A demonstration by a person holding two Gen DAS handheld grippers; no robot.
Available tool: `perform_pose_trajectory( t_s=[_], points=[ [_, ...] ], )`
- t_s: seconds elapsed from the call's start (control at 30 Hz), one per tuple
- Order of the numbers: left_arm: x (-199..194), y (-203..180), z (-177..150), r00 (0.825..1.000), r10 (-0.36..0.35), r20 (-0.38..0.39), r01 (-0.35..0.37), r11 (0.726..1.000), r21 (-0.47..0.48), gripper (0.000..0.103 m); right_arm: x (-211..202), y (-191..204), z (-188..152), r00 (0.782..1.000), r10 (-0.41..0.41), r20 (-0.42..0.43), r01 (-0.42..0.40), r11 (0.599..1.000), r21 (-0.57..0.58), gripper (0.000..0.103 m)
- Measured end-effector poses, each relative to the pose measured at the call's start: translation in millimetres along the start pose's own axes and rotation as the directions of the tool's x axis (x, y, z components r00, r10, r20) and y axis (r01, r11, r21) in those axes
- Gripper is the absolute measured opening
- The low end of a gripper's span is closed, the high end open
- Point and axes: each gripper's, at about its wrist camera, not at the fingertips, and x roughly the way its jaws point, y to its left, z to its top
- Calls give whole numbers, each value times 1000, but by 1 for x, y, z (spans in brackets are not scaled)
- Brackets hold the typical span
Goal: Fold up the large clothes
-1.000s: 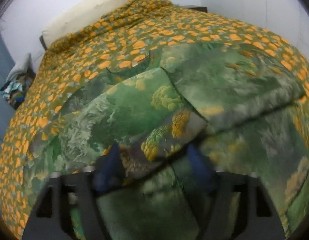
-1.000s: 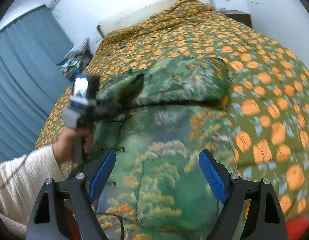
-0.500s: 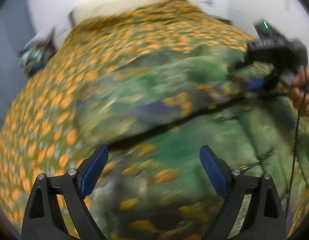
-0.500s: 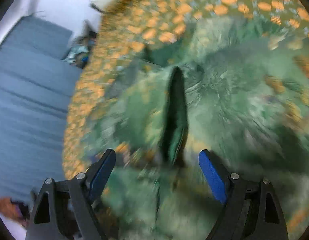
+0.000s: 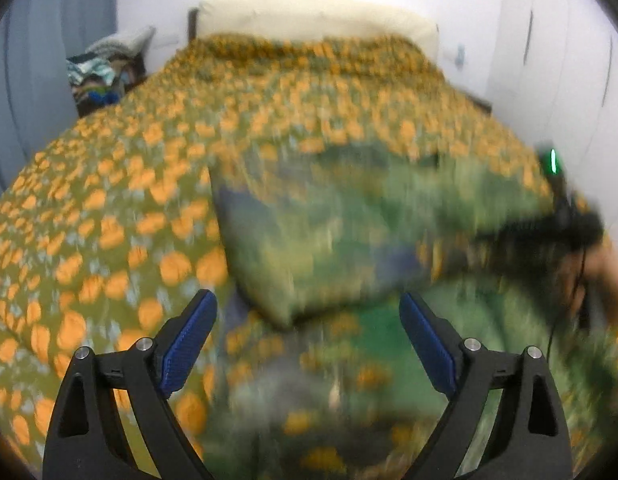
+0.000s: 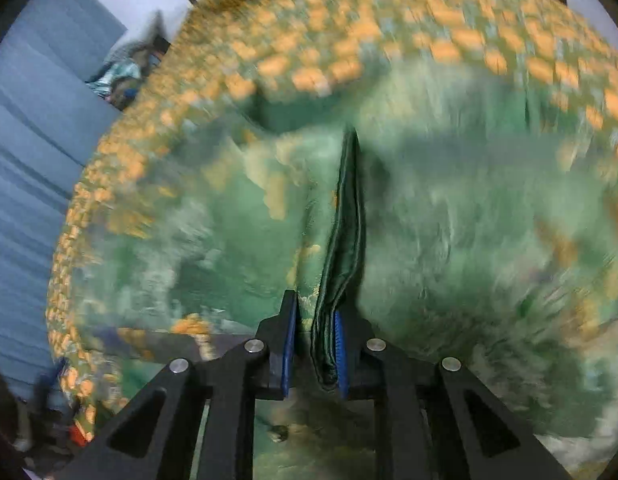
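Your right claw [image 6: 313, 344] pinches the green garment's [image 6: 449, 220] edge; your left claw [image 5: 307, 334] gapes above the orange-patterned bed [image 5: 109, 208], curtain [image 6: 33, 128] alongside.

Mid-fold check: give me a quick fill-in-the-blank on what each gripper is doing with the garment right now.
1. The right gripper is ____ on a dark green edge of the garment.
2. The left gripper is ____ and holds nothing.
3. The garment lies on a bedspread patterned with ____ spots.
4. At the head of the bed sits a cream ____.

Missing words: shut; open; orange; pillow
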Motion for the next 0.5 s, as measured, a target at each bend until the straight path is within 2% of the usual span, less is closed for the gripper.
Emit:
perform_pose_trajectory(
  t_s=[0.07,0.13,0.17,0.23,0.27,0.3,0.33,0.43,0.5],
  points=[
    [11,3,21,999,40,19,-40,999,0,95,0,0,-3,1000,3,28,-4,1000,8,22],
    [40,7,38,993,121,-10,-121,993,14,95,-2,4,-4,999,-5,37,5,1000,-1,23],
    [66,12,41,981,184,-64,-182,983,24,95,-4,7,-3,999,-12,40,13,1000,-15,26],
    [109,21,33,952,245,-183,-240,970,46,94,-5,13,-2,999,-20,42,22,999,-40,34],
    [126,24,28,938,253,-236,-247,967,55,94,-5,14,-1,999,-17,39,19,999,-49,38],
    [134,26,24,931,256,-261,-250,967,56,94,-4,16,0,999,-12,35,14,998,-53,48],
    [136,27,22,932,251,-261,-247,968,50,94,-7,17,0,999,-8,31,10,998,-58,54],
    [115,22,30,947,236,-217,-231,972,48,94,-13,20,3,1000,-5,21,7,996,-90,54],
    [93,17,40,965,212,-152,-207,977,47,95,-31,23,5,998,-12,68,20,994,-111,54]
  ],
)
